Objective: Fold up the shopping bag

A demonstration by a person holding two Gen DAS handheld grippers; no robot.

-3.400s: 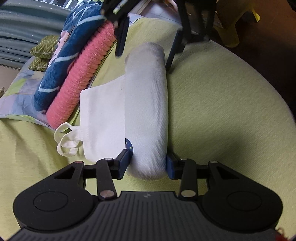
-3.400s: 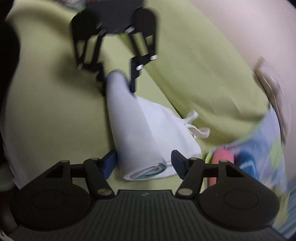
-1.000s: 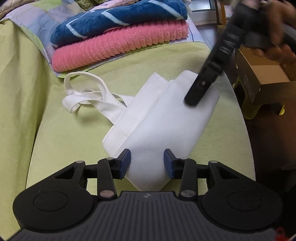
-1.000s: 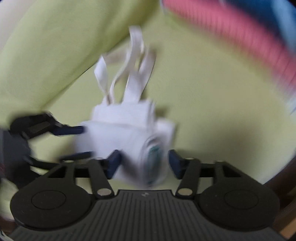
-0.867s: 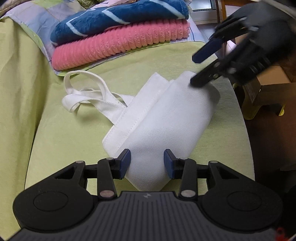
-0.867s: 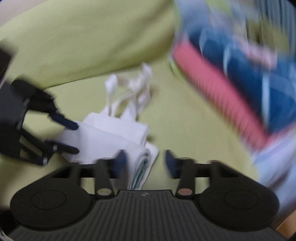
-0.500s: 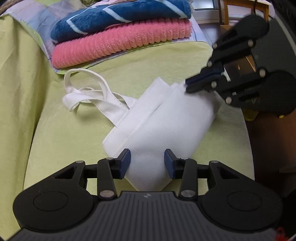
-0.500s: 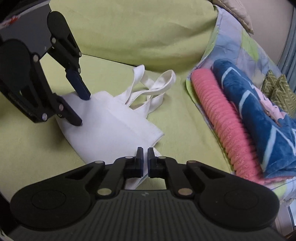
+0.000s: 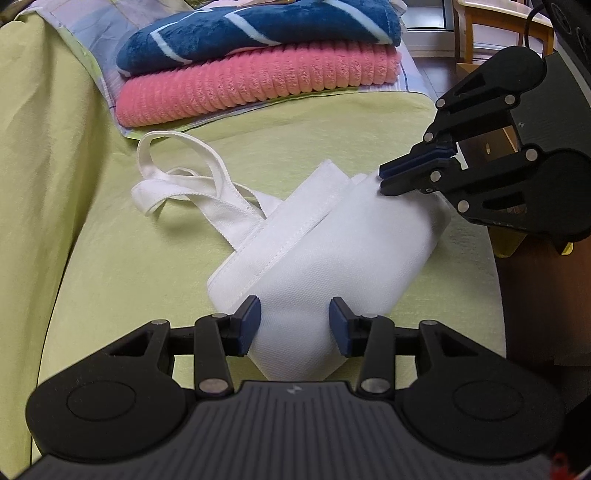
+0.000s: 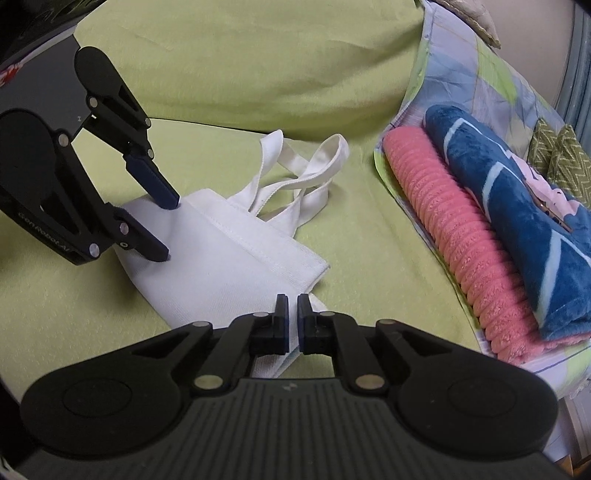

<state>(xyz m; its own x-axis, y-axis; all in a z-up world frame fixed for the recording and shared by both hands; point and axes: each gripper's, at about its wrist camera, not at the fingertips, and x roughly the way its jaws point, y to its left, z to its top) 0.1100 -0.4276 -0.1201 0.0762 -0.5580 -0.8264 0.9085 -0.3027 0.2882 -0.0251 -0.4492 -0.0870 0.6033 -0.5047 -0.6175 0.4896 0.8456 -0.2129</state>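
White woven fabric, doubled over itself into a thick oblong packet, is what the white cloth shopping bag (image 9: 332,251) has become; it lies on the lime-green cushioned seat (image 9: 118,266), near the seat's front edge, well apart from the stack of a ribbed pink towel (image 9: 255,85) and a blue plush towel with pale stripes (image 9: 258,29) at the far end. By the look of it the body of the bag is already folded, with the stitched top hem showing as a band across the packet, while the two white loop handles (image 9: 177,181) trail loose onto the seat beyond it. I judge the task mostly done: what seems left is tucking or laying the handles over the packet and perhaps one more fold or a flattening. The left tongs (image 9: 293,325) come in low and level along the seat, their blue-padded jaws released and standing either side of the near end of the packet, close to the cloth but not pinching it. The right tongs (image 10: 291,326) reach across from the opposite side, tilted slightly downward, jaws clenched to a narrow slit over the bag's other end; in the left wrist view their tips rest on that corner, and whether any cloth is caught between them I cannot tell.
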